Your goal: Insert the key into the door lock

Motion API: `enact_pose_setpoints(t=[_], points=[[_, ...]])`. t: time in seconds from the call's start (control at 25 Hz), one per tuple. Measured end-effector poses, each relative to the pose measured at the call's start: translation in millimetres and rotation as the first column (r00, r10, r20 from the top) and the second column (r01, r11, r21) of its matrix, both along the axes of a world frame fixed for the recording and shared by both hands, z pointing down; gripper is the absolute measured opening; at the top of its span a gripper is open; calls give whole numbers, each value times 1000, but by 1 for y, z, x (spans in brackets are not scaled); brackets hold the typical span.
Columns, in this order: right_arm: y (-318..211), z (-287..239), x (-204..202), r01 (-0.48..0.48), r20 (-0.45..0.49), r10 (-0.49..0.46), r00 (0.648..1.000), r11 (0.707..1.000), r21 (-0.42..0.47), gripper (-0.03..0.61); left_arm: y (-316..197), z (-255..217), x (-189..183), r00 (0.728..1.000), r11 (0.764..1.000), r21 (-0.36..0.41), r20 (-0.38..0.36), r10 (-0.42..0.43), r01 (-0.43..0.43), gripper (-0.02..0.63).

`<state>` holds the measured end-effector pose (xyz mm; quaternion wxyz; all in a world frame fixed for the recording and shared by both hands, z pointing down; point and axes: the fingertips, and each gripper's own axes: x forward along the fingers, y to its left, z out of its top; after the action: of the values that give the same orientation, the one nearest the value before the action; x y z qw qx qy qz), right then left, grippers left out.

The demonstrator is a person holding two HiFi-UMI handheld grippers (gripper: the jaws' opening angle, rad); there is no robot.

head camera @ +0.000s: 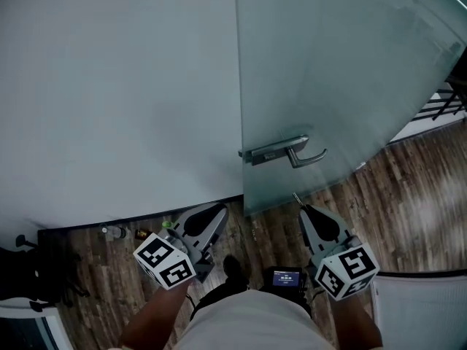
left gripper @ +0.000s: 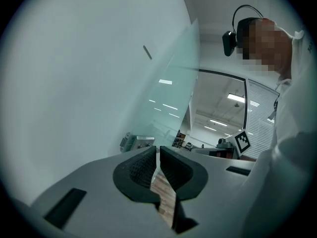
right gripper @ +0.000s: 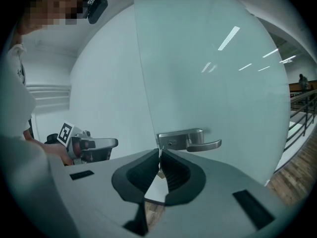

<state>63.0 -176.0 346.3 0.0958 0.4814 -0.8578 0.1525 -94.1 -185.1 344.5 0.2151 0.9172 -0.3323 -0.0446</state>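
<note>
right gripper gripping key, lock ahead

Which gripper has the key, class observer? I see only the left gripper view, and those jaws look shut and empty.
Observer: The right gripper. Its jaws are shut on the key, whose blade sticks out ahead.
Operator: Is it in the lock?
Observer: No. The right gripper view shows the keyhole beside the door handle, and the key's tip stops short of it.
Operator: Where does my gripper sit?
Observer: In the head view the left gripper is left of the glass door edge, apart from the handle.
</note>
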Motion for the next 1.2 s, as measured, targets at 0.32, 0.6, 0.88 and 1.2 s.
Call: enact_pose_setpoints(t=[0.32, 0.6, 0.88, 1.2], points=[[-15, 1, -11, -7, -9, 7, 1000, 1000, 0, 23, -36, -3, 2, 1000, 1000, 23, 17, 6, -6, 20], [-34, 0, -13, 32, -12, -32, 999, 999, 12, 23, -73, -13, 16, 998, 997, 83, 61, -7, 2, 134], [-54, 11, -20, 63, -19, -63, 998, 998, -5, 23, -105, -25, 25, 996, 988, 155, 82, -29, 16, 136], [-78, 32, -30, 65, 3, -65, 998, 997, -46, 23, -128, -33, 37, 995, 978, 208, 101, -19, -2, 135]])
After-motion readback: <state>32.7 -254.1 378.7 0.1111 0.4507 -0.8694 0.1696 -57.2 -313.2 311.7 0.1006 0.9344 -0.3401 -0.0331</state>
